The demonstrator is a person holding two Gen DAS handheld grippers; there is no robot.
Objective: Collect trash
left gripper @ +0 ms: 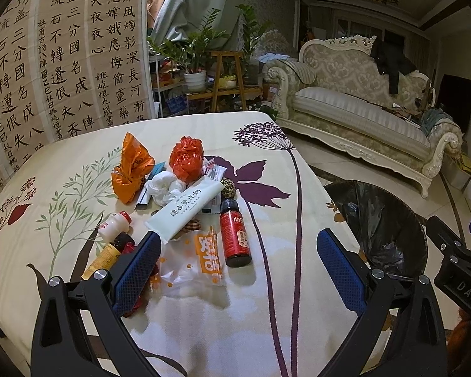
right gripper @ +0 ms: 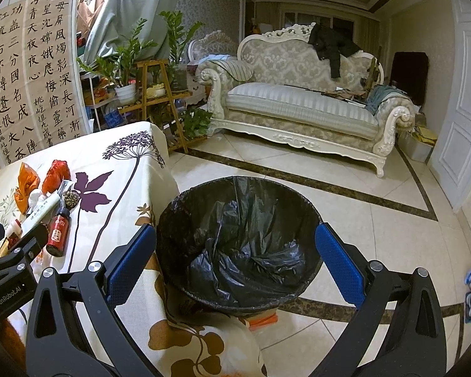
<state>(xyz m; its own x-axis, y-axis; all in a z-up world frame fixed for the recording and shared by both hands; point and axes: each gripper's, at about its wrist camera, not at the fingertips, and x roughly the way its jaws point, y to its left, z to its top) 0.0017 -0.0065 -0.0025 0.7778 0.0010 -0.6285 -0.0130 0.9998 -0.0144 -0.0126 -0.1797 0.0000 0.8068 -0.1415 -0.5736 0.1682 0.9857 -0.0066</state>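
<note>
Left gripper (left gripper: 237,251) spread wide, gripping nothing, above a trash pile (left gripper: 185,194) on the flowered tablecloth (left gripper: 298,207): red bottle (left gripper: 234,235), white tube (left gripper: 185,210), crumpled orange bag (left gripper: 133,169). Right gripper (right gripper: 235,254) likewise spread and unloaded over the bin (right gripper: 238,242) beside the table; only a black liner inside.

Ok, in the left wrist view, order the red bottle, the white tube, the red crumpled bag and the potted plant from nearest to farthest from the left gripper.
1. Red bottle: lying on the tablecloth just ahead of the open left gripper.
2. White tube: behind it, slightly left.
3. Red crumpled bag: at the back of the pile.
4. Potted plant: off the table, on the stand beyond.
</note>
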